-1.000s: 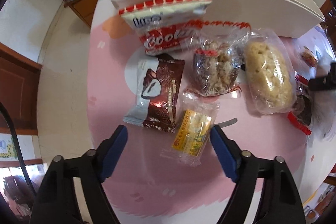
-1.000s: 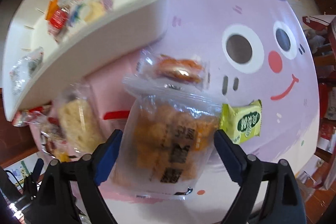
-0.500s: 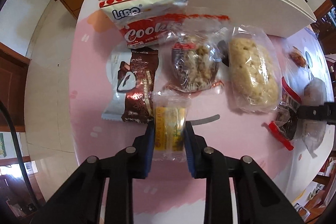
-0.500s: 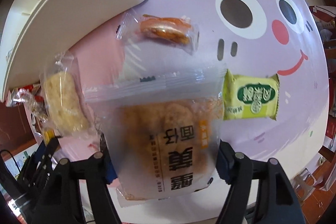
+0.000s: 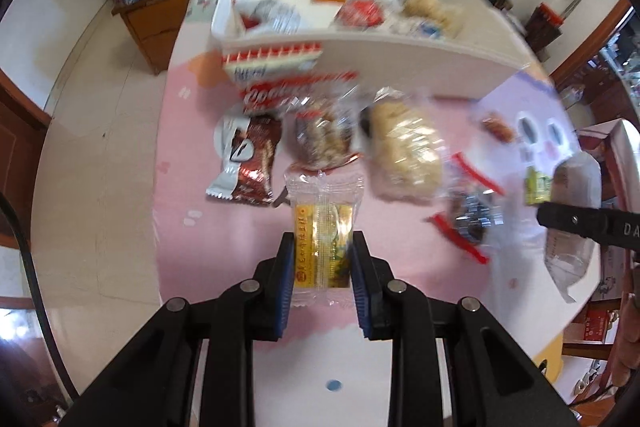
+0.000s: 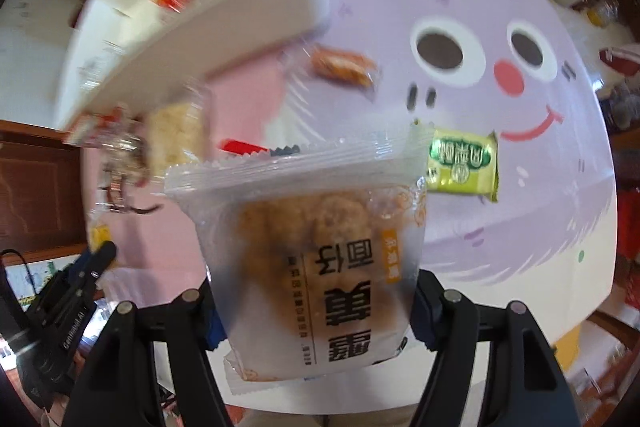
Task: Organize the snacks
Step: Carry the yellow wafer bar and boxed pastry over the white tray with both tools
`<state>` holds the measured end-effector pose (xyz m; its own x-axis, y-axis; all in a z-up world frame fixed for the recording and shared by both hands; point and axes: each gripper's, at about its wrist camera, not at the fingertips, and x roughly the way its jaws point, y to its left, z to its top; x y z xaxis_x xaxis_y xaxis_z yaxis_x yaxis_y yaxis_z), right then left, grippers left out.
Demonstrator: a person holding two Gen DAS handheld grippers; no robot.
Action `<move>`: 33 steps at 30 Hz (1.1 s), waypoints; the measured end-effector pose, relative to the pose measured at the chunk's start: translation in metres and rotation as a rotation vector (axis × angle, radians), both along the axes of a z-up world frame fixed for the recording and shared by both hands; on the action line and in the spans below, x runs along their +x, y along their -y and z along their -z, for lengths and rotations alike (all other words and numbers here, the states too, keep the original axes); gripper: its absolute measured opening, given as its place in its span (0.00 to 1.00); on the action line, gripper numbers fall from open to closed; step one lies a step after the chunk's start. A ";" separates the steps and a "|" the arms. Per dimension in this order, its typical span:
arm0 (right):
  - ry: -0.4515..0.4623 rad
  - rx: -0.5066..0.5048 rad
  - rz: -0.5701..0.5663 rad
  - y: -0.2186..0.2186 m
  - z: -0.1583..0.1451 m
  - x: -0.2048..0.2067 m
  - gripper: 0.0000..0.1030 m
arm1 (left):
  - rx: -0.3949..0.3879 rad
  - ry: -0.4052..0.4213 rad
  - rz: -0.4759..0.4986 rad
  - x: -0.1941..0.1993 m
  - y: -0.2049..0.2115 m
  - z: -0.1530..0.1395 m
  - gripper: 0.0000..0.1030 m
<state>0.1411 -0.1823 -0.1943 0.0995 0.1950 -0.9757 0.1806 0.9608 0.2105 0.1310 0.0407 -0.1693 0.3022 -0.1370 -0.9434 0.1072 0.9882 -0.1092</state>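
Left gripper (image 5: 323, 259) clamps yellow packet (image 5: 323, 247); right gripper (image 6: 314, 307) grips frosted pouch (image 6: 316, 267) — both clear of table (image 5: 224, 251).

I take the white tray (image 5: 400, 55) as my landmark. Its near wall stands as a barrier, and packets crowd the desk (image 5: 224, 259) right against it: the red-and-white cookie bag (image 5: 288, 83), the brown wrapper (image 5: 252, 159), the nut pack (image 5: 324, 139) and the pale rice cake (image 5: 404, 151). Nearer me than that row I see bare pink desk under my left tool (image 5: 323, 259). Inside the tray, the middle compartment shows open white floor; its right end is filled with snacks.
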 end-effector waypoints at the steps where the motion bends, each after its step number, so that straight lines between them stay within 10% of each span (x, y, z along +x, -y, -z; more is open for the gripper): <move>1: 0.037 0.022 -0.001 -0.001 -0.010 -0.002 0.67 | -0.016 0.014 0.005 -0.004 0.000 -0.011 0.23; 19: 0.500 0.237 -0.096 0.035 -0.153 0.004 0.67 | -0.174 0.250 0.048 0.011 0.014 -0.131 0.24; 33: 0.536 0.085 -0.188 0.017 -0.188 0.083 0.67 | -0.105 0.365 0.009 0.076 0.021 -0.170 0.24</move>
<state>0.2243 -0.1995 -0.0068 0.5318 0.3330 -0.7786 -0.1450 0.9417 0.3037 0.2075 0.0197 0.0010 0.6142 -0.2315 -0.7544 0.1663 0.9725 -0.1631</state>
